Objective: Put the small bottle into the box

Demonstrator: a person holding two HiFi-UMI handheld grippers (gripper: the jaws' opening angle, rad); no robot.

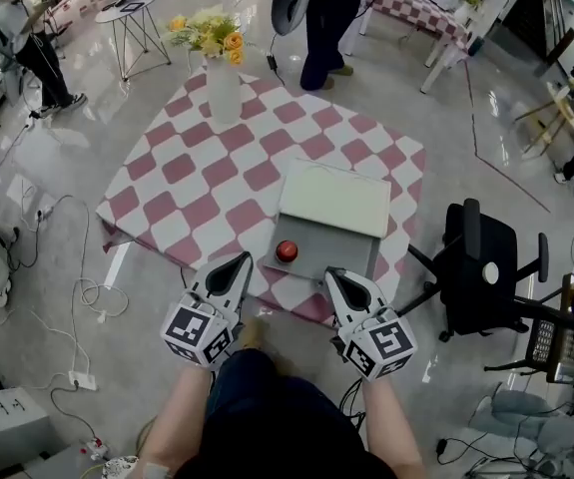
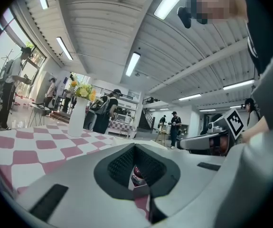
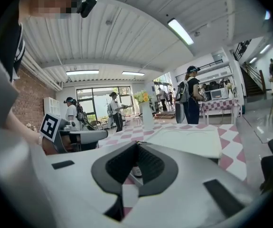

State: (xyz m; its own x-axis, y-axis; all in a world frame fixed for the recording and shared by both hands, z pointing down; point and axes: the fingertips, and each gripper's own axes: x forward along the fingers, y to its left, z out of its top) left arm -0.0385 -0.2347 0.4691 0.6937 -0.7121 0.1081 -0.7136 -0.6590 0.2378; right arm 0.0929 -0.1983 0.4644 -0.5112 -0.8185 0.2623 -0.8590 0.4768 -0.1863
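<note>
Both the left gripper [image 1: 238, 260] and right gripper [image 1: 334, 275], closed tight on nothing at lower centre, sit near the small bottle [image 1: 287, 251] standing in the box [image 1: 321, 239], so a careless swing might topple it.

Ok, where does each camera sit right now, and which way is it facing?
Head view: on the person's head, steeply down onto table, box, small bottle; shows both forearms, left gripper, right gripper.
Left gripper view: on the left gripper, facing across the table towards the vase; own shut jaws below, right gripper at right.
Right gripper view: on the right gripper, across the box towards the vase; own shut jaws, left gripper at left.
Shared: both gripper views catch vase and small bottle.
</note>
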